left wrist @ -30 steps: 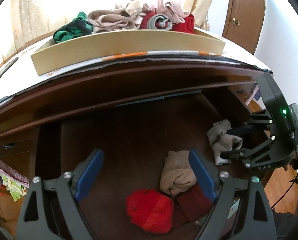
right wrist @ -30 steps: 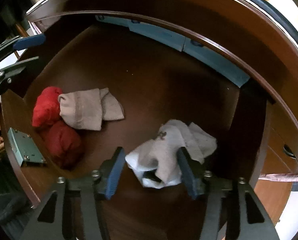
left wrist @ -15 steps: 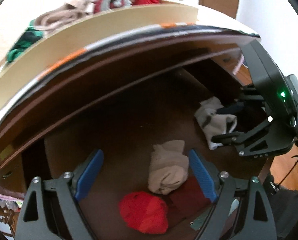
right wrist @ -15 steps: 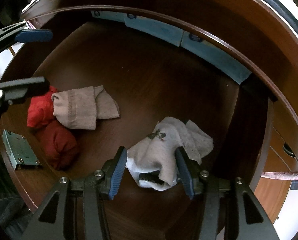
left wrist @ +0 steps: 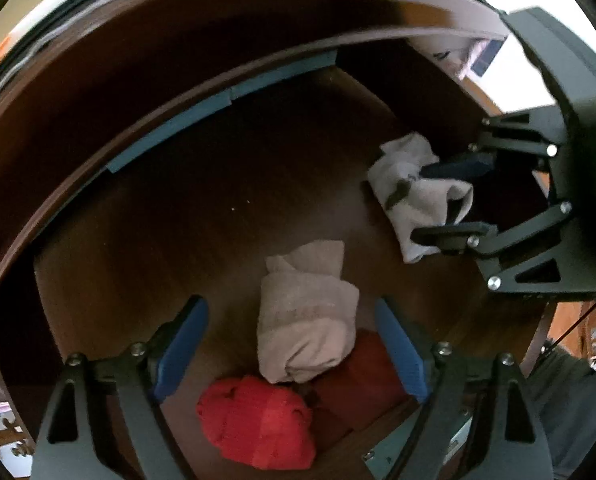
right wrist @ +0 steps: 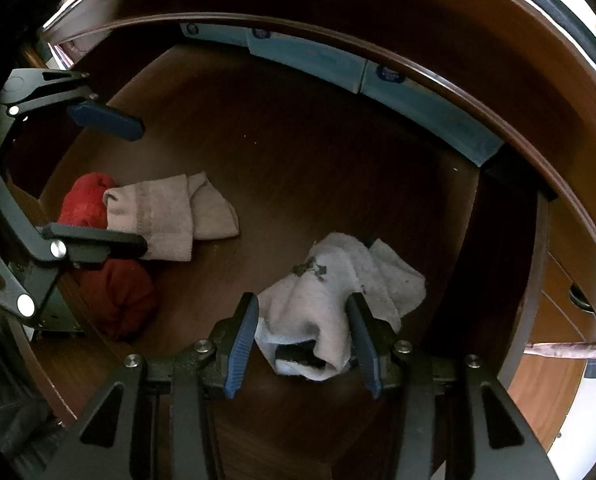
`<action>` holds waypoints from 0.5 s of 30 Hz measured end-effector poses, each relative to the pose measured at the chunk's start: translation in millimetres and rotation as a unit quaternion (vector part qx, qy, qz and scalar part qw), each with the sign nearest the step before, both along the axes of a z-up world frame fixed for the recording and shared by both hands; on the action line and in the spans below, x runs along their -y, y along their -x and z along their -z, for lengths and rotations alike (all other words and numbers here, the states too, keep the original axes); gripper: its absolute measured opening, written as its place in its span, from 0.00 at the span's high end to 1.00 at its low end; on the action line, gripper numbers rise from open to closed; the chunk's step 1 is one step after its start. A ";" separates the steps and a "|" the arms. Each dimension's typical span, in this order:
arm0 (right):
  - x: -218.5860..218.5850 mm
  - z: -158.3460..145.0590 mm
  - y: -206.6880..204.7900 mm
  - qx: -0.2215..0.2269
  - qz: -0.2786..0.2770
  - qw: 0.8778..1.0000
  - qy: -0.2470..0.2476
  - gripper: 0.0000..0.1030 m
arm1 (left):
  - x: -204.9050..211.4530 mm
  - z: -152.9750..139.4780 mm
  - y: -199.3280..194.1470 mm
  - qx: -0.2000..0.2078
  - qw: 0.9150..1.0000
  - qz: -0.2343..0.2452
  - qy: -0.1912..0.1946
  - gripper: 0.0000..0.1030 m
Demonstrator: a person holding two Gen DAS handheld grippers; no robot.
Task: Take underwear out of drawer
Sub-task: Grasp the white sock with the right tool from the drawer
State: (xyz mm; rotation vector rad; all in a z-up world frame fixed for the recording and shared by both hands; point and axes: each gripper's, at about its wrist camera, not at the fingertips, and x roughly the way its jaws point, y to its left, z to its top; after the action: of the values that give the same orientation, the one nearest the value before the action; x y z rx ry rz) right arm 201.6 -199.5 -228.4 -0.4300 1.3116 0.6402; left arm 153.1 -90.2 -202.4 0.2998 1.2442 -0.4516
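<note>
The open dark wooden drawer point(left wrist: 178, 220) holds several rolled garments. A beige one point(left wrist: 305, 316) lies between the open fingers of my left gripper point(left wrist: 294, 344), beside a bright red one point(left wrist: 258, 420) and a dark red one point(left wrist: 361, 380). The beige one point(right wrist: 170, 216), the bright red one point(right wrist: 84, 200) and the dark red one point(right wrist: 118, 300) also show in the right wrist view. My right gripper point(right wrist: 301, 344) has its fingers around a white-grey garment point(right wrist: 337, 300), closing on it but still partly open. The same garment point(left wrist: 417, 196) and right gripper point(left wrist: 437, 204) show in the left wrist view.
Blue boxes point(right wrist: 377, 80) line the drawer's back wall. The desk top's edge point(right wrist: 497, 20) overhangs the drawer. A metal lock plate point(left wrist: 417, 448) sits on the drawer front. A lower drawer with a handle point(right wrist: 577, 296) is at the right.
My left gripper has moved down and forward into the drawer over the beige garment. My right gripper's fingers have narrowed around the white-grey garment.
</note>
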 end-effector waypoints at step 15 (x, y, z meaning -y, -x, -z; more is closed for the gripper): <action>2.8 -0.2 -1.4 -0.005 0.000 1.000 0.005 0.57 | -1.5 26.5 -13.1 -0.074 0.997 -0.003 -0.004 0.45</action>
State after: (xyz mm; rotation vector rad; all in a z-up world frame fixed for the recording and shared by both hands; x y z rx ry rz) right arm 202.9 -202.3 -228.2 -0.4357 1.3257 0.6370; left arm 166.2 -88.7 -228.9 0.2733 1.3920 -0.4702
